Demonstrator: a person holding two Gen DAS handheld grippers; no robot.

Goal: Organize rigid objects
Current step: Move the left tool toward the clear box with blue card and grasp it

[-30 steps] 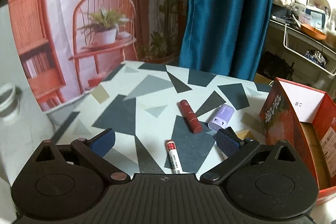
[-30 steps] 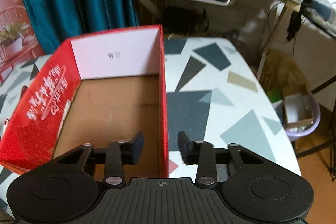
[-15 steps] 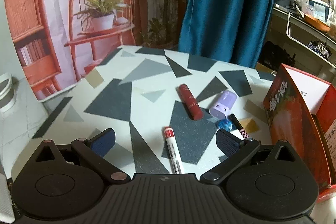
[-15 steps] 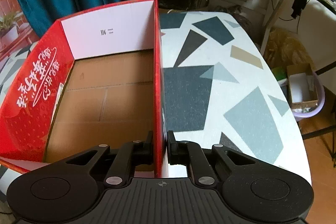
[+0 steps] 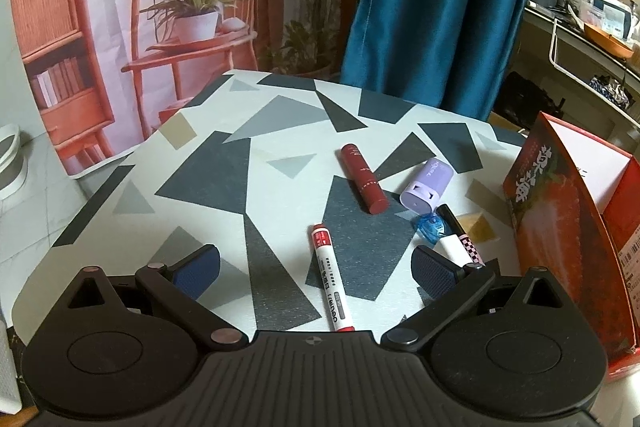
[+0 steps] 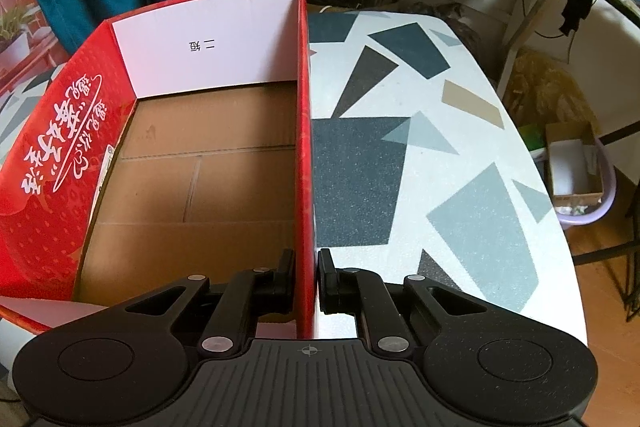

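My right gripper (image 6: 306,283) pinches the near side wall of the open red cardboard box (image 6: 306,131), centre frame. My left gripper (image 5: 316,265) hangs spread above the red-capped white marker (image 5: 330,287) at lower centre; I'd hold the box steady and close squarely across the marker's barrel.

Both wrist views over box (image 6: 304,155)

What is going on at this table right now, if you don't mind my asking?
A person with tongs in each hand is tidying small items into a red box. The right tongs are shut on the box's right wall. The left tongs hang open over the table, nearest a red-capped marker; a red tube and purple case lie beyond. The box holds nothing yet.
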